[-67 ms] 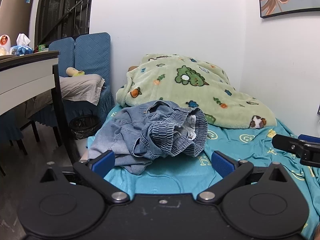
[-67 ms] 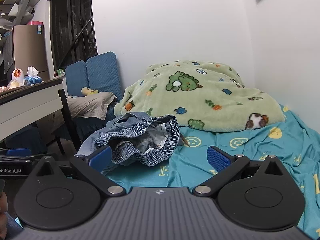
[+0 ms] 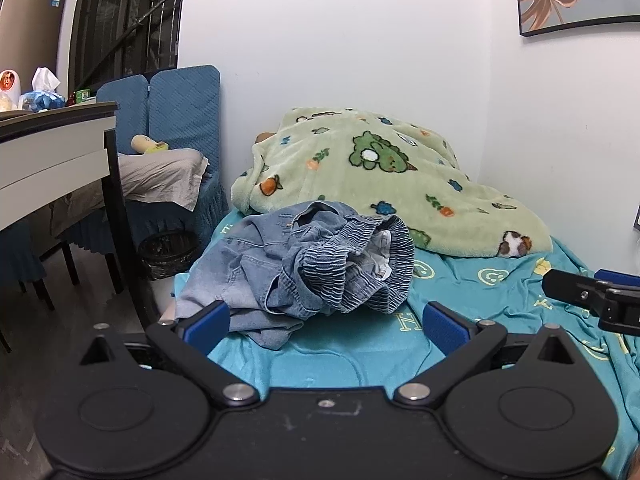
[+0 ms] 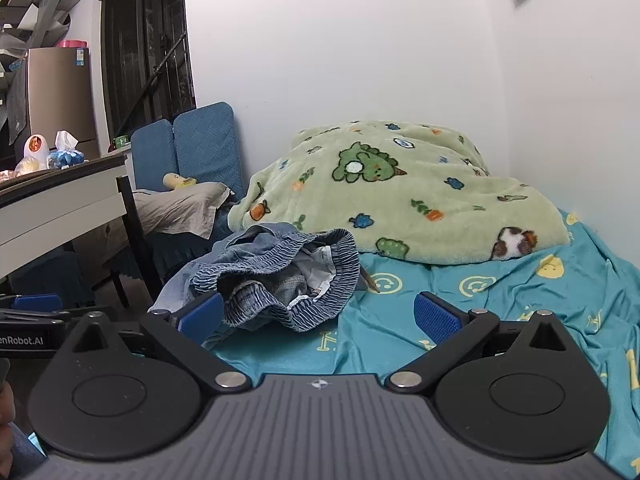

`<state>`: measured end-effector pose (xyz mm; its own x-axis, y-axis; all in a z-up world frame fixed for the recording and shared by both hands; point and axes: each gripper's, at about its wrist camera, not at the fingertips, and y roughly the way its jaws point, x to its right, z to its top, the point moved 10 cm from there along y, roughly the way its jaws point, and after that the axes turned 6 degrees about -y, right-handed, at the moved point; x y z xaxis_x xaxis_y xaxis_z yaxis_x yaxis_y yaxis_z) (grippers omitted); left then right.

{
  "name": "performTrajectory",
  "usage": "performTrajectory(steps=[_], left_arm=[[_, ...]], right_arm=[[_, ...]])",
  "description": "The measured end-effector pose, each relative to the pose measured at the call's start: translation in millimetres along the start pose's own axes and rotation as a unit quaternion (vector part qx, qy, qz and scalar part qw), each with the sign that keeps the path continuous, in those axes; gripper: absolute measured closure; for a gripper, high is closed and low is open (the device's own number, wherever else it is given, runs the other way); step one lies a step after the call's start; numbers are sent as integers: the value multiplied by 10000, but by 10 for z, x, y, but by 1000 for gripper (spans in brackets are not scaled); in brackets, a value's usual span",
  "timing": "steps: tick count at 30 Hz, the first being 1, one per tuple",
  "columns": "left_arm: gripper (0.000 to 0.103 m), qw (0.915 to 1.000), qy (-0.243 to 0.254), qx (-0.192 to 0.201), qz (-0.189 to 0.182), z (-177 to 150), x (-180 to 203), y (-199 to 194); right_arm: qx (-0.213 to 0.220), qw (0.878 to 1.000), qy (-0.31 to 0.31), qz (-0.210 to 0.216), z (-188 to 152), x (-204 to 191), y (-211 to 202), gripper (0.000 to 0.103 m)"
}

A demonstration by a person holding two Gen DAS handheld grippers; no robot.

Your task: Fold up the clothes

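A crumpled pair of blue denim shorts (image 3: pixel 304 264) with a ribbed elastic waistband lies in a heap on the teal bed sheet (image 3: pixel 472 280), near the bed's left edge. It also shows in the right wrist view (image 4: pixel 280 284). My left gripper (image 3: pixel 326 326) is open and empty, just short of the heap. My right gripper (image 4: pixel 318 318) is open and empty, its left pad close to the waistband. The right gripper's tip shows at the right edge of the left wrist view (image 3: pixel 592 296).
A green cartoon blanket (image 3: pixel 384 176) is piled at the bed's far end against the wall. Left of the bed stand a white desk (image 3: pixel 52 160), blue covered chairs (image 3: pixel 176 120) and a dark waste bin (image 3: pixel 168 252) on the floor.
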<state>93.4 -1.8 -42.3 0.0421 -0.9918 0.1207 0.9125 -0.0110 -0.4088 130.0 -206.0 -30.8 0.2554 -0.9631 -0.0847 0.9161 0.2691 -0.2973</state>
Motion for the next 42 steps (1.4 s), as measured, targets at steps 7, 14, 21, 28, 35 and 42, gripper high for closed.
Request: performTrajectory(steps=[7, 14, 21, 28, 35, 42], left_arm=[[0, 10000, -29, 56, -6, 9, -2, -41], [0, 10000, -10, -15, 12, -8, -14, -10], [0, 9999, 39, -89, 54, -22, 11, 30], [0, 9998, 98, -164, 34, -57, 42, 61], [0, 9997, 174, -178, 26, -80, 81, 84], [0, 9996, 190, -222, 60, -92, 76, 106]], right_arm=[[75, 10000, -33, 25, 31, 1, -47, 0], [45, 10000, -54, 3, 1, -11, 28, 0], [40, 10000, -42, -38, -5, 21, 11, 0], [26, 10000, -23, -38, -6, 52, 27, 0], [70, 10000, 23, -39, 23, 70, -11, 0], [112, 9999, 67, -4, 21, 78, -14, 0]])
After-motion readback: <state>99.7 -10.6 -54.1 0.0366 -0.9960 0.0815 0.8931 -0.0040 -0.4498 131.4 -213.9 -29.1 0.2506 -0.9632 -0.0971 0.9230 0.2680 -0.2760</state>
